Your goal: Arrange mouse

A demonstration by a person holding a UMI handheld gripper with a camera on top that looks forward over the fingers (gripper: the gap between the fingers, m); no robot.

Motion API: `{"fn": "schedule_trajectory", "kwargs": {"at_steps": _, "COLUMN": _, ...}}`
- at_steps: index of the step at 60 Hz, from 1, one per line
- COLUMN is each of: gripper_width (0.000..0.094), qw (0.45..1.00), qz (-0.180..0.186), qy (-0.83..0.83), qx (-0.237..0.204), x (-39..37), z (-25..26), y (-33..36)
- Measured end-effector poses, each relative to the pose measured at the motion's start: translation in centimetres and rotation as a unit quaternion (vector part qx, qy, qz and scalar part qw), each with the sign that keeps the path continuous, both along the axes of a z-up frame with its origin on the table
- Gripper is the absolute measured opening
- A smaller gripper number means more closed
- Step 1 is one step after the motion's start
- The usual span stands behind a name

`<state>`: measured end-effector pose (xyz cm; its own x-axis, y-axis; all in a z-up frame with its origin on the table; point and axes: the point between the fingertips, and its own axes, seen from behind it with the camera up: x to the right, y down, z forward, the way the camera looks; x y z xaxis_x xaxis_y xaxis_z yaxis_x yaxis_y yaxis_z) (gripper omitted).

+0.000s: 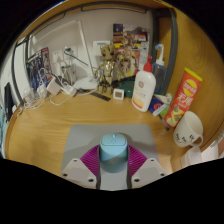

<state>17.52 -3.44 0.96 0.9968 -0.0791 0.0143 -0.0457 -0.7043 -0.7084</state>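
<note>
Clamping the light-blue mouse between their magenta pads, the tongs hold it, long axis pointing ahead, above the wooden table.

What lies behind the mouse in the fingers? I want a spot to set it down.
Behind the mouse held in the gripper lies bare wooden desk, then a white bottle and clutter by the wall. The desk directly under the mouse is covered.

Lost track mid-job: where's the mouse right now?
In the gripper view the mouse sits between the gripper fingers, on the wooden table.
</note>
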Motion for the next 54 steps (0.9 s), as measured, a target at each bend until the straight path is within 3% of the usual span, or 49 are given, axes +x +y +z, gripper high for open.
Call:
{"fn": "schedule_trajectory", "kwargs": {"at_steps": 8, "gripper_width": 0.0372, "qw": 1.0, "qz": -0.001, "qy": 0.023, "qx": -0.001, "x": -0.4, "z": -1.4, "y": -0.4}}
{"fn": "schedule_trajectory", "kwargs": {"at_steps": 19, "gripper_width": 0.052, "qw": 0.999, "qz": 0.006, "qy": 0.013, "qx": -0.03, "x": -0.3, "z": -2.6, "y": -1.2}}
{"fn": "schedule_trajectory", "kwargs": {"at_steps": 27, "gripper_width": 0.0877, "qw": 0.998, "qz": -0.015, "qy": 0.001, "qx": -0.055, "x": 0.6, "z": -2.2, "y": -2.4}}
{"fn": "schedule_trajectory", "kwargs": {"at_steps": 33, "gripper_width": 0.0856, "qw": 0.998, "qz": -0.012, "qy": 0.007, "qx": -0.059, "x": -0.4, "z": -0.4, "y": -3.5}}
{"fn": "schedule_trajectory", "kwargs": {"at_steps": 54, "gripper_width": 0.0858, "qw": 1.0, "qz": 0.004, "qy": -0.007, "qx": 0.02, "x": -4.7, "z": 13.6, "y": -6.8}}
